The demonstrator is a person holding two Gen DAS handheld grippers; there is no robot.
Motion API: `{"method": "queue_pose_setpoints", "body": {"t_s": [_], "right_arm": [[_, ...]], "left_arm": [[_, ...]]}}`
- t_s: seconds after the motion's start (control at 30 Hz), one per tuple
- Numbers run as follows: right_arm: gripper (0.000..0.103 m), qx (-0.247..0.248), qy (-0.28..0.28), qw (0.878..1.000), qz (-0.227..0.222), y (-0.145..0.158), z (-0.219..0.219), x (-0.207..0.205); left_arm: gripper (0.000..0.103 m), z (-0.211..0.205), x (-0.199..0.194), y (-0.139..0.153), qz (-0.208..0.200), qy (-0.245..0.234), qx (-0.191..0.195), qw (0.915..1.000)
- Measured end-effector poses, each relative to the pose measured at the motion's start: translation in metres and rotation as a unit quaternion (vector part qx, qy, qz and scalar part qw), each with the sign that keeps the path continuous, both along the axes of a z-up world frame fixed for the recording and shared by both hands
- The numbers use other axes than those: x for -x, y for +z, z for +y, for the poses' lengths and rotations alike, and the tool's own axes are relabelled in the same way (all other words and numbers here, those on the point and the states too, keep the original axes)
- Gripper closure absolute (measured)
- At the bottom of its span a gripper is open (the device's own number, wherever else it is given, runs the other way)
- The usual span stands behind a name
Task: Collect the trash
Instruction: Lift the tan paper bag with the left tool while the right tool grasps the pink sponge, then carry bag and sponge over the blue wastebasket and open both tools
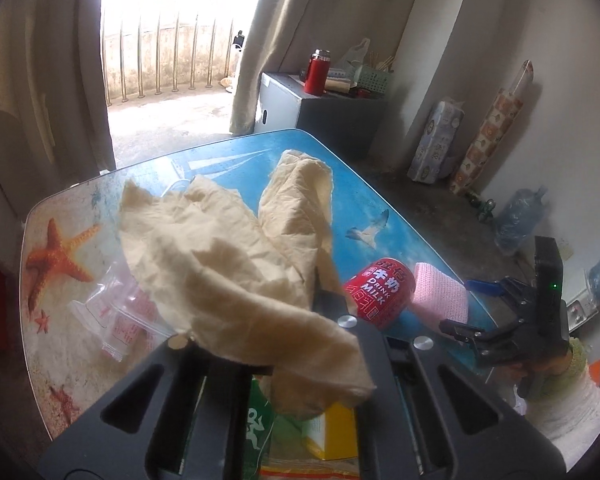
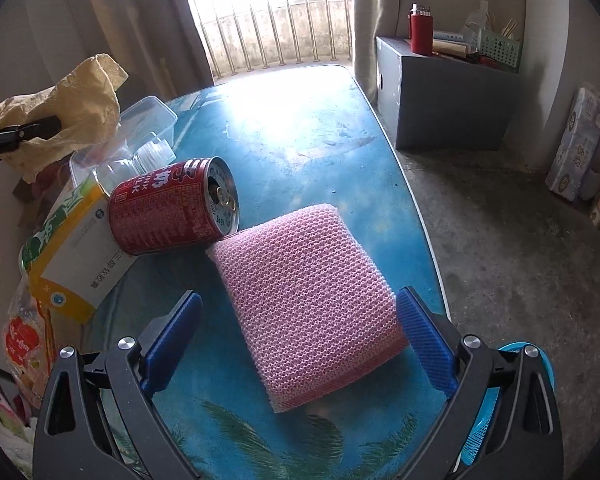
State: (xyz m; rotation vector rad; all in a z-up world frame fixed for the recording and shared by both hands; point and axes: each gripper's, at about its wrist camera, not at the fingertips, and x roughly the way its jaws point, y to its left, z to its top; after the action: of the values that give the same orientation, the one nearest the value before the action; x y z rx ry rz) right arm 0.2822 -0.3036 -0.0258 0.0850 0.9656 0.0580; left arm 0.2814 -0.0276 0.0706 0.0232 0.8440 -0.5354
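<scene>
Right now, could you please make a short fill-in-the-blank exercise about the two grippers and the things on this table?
1. The left gripper is shut on a crumpled beige ____.
2. The red can lies on its ____.
3. The right gripper has its jaws open on either side of the ____ sponge.
4. The tabletop print shows an orange ____ near one corner.

Missing words: bag; side; pink; starfish

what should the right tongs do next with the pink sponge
Probably close. The right tongs stand open astride the sponge, a blue pad on each side, the left-hand one still clear of it. The can touches its far corner, so lift gently.
</scene>
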Motion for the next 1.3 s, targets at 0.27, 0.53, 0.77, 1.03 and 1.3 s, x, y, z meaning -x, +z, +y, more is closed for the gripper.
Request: {"method": "queue_pose_setpoints", "body": {"t_s": [0.27, 0.53, 0.77, 1.03, 1.3], "right_arm": [[0.008, 0.045, 0.011, 0.999, -0.004, -0.002, 0.001, -0.010], [0.007, 0.087, 0.081, 0.993, 0.012, -0.010, 0.018, -0.018], [0.022, 0.083, 0.054, 0.995, 0.010, -0.007, 0.018, 0.001], [0.027, 0.016, 0.023, 1.000, 0.001, -0.002, 0.010, 0.025], [0.029, -0.090, -0.041, 0.995, -0.027, 0.006, -0.028, 0.066]], "left_arm": [[0.098, -0.004, 0.041, 0.028, -0.064, -0.002, -0.041, 0.9971], [0.098, 0.001, 0.078, 0.054, -0.092, -0.007, -0.028, 0.9954], [0.098, -0.011, 0.100, 0.055, -0.089, -0.019, -0.017, 0.9957], [0.098, -0.026, 0.119, 0.057, -0.096, -0.037, -0.016, 0.9946], [0.098, -0.055, 0.126, 0.053, -0.089, -0.068, -0.020, 0.9935]]}}
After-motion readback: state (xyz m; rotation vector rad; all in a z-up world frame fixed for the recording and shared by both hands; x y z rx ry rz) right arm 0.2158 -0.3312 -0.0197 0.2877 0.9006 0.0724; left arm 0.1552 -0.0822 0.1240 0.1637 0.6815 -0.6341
